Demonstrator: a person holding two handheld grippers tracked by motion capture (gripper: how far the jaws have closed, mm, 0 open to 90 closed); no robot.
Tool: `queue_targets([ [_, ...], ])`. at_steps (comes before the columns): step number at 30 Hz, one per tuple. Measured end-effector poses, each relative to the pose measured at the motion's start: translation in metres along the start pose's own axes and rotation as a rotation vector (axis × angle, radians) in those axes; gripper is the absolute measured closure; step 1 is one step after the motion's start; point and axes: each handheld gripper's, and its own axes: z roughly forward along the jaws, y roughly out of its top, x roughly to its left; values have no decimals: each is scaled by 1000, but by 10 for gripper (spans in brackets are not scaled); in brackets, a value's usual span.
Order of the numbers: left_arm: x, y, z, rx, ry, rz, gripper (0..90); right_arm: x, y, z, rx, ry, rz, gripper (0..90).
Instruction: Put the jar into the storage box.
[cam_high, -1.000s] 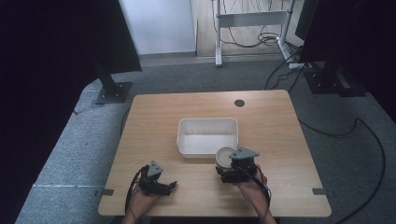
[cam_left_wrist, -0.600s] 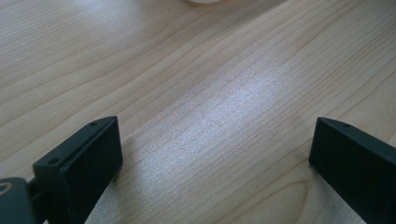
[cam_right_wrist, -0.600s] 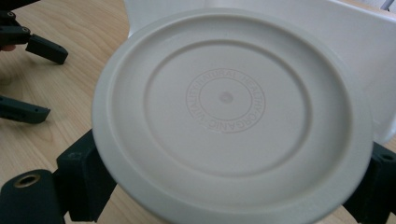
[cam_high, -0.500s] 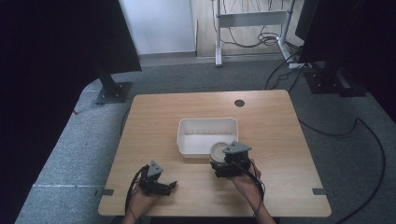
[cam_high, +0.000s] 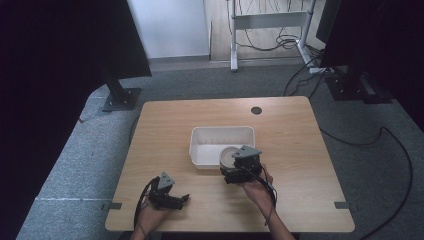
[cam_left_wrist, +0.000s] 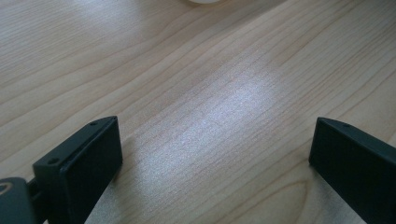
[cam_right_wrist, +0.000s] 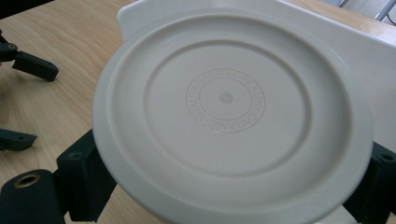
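My right tongs (cam_high: 239, 167) grip the round cream plastic lid (cam_right_wrist: 232, 116) over the white rectangular tray's (cam_high: 200, 150) near edge; left tongs (cam_left_wrist: 210, 163) gape empty. Edge-held lid could slip, tilt.

High view above wooden table (cam_high: 300, 150) facing forward-down, gripper views close along jaws, sharing tabletop

Round off-white lid (cam_right_wrist: 231, 116) with embossed ring lettering, held tilted over near edge of white rectangular tray (cam_high: 207, 150)
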Motion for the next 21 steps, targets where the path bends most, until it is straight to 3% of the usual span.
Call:
queue_targets([
  [21, 0, 0, 0, -1, 0, -1, 22, -14, 16, 26, -12, -29, 44, 90],
])
